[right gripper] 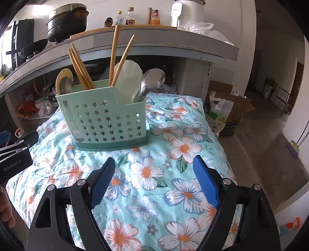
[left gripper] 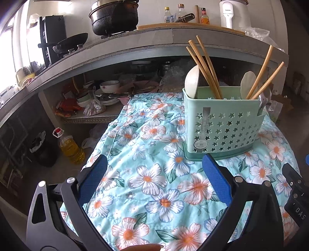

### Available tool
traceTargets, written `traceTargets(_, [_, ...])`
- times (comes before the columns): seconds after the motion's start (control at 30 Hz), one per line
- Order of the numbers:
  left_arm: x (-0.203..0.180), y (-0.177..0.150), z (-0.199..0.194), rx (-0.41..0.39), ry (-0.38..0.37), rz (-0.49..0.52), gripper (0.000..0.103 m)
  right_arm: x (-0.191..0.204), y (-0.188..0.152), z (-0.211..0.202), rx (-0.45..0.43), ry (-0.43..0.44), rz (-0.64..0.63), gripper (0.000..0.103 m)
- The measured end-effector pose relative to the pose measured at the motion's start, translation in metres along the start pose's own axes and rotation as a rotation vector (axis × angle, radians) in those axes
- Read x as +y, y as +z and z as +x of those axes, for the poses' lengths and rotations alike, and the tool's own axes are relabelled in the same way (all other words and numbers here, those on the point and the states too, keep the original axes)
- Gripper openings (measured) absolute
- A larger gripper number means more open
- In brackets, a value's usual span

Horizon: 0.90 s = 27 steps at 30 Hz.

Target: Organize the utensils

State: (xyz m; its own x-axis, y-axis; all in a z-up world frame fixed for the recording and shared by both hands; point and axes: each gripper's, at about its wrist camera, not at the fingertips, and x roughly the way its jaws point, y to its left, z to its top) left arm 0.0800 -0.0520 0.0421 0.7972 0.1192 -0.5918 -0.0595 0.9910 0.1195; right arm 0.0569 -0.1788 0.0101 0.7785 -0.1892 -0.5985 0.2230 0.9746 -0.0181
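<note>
A mint-green utensil caddy [left gripper: 222, 123] [right gripper: 108, 119] with star cut-outs stands on a floral cloth [left gripper: 150, 173] [right gripper: 154, 154]. Wooden chopsticks [left gripper: 204, 65] [right gripper: 81, 67], white spoons [left gripper: 192, 81] [right gripper: 127, 77], a metal spoon [right gripper: 150, 81] and a wooden spoon [right gripper: 63, 81] stick up out of it. My left gripper [left gripper: 154, 164] hovers open over the cloth, just in front of the caddy, nothing between its blue pads [left gripper: 216, 177]. My right gripper [right gripper: 154, 166] is also open and empty, a little short of the caddy's right front corner.
A grey counter [left gripper: 135, 44] with a black pot [left gripper: 114, 17], a wok, bottles and a white appliance [right gripper: 185, 13] runs behind. Dishes crowd the shelf below it. An oil bottle [left gripper: 69, 146] stands on the floor at left, boxes and bags [right gripper: 224, 114] at right.
</note>
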Motion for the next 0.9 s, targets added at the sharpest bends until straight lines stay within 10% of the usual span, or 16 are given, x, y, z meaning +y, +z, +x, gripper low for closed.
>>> traceTargets(0.9, [0.024, 0.001, 0.003, 0.018, 0.033, -0.069, 0.095, -0.001, 0.003, -0.004, -0.009, -0.003, 0.005, 0.08])
